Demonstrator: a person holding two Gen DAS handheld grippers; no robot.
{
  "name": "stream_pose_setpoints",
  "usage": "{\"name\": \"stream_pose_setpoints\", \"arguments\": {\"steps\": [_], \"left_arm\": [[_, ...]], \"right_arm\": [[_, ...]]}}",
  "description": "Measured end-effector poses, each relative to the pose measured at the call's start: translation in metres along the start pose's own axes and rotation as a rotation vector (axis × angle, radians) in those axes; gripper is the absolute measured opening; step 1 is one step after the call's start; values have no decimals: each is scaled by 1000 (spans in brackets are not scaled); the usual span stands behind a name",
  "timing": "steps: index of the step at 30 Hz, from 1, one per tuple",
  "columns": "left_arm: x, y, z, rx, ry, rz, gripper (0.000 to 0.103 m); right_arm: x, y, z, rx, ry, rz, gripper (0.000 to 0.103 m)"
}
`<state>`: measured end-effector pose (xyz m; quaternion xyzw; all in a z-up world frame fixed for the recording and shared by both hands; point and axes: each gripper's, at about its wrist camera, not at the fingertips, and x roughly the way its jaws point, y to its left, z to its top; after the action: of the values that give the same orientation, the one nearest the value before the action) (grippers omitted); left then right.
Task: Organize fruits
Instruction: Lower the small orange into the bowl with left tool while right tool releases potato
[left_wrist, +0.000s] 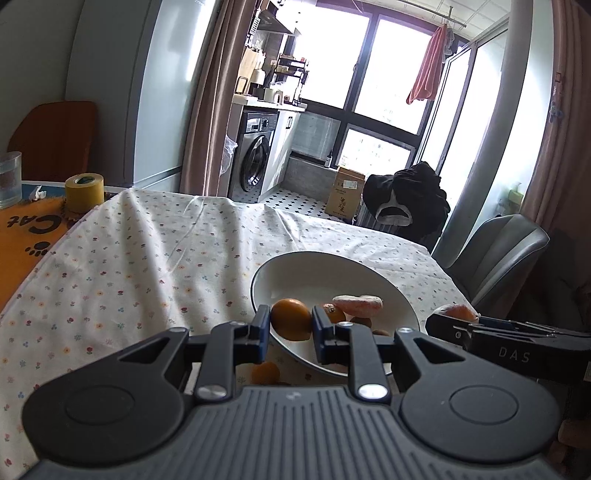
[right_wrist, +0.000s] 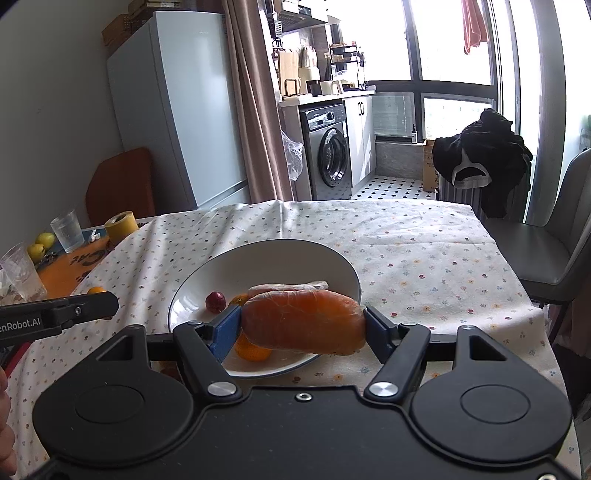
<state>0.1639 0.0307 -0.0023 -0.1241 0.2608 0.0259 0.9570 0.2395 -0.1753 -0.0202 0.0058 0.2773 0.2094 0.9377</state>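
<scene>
My left gripper (left_wrist: 290, 317) is shut on a small round orange (left_wrist: 291, 319), held over the near left rim of the white plate (left_wrist: 314, 273). The plate lies on a flowered tablecloth and holds a peeled citrus segment (left_wrist: 357, 305), another small orange (left_wrist: 334, 314) and a dark red fruit (right_wrist: 215, 301). One more small orange (left_wrist: 266, 373) lies on the cloth under the left gripper. My right gripper (right_wrist: 302, 321) is shut on a large peeled citrus segment (right_wrist: 303, 323), above the plate's (right_wrist: 258, 262) near right edge. A second small orange (right_wrist: 251, 350) in the plate lies partly hidden beneath it.
A yellow tape roll (right_wrist: 120, 226), two glasses (right_wrist: 67, 230) and yellow-green fruits (right_wrist: 40, 245) stand on an orange mat at the far left. A grey chair (right_wrist: 546, 251) is at the table's right side. The cloth beyond the plate is bare.
</scene>
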Motion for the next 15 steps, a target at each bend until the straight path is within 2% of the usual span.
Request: {"name": "stream_pose_setpoints", "arguments": {"steps": [15], "left_arm": [[51,0,4,-8,66,-5,22]], "right_arm": [[36,-8,8,31,33,18,68]]}}
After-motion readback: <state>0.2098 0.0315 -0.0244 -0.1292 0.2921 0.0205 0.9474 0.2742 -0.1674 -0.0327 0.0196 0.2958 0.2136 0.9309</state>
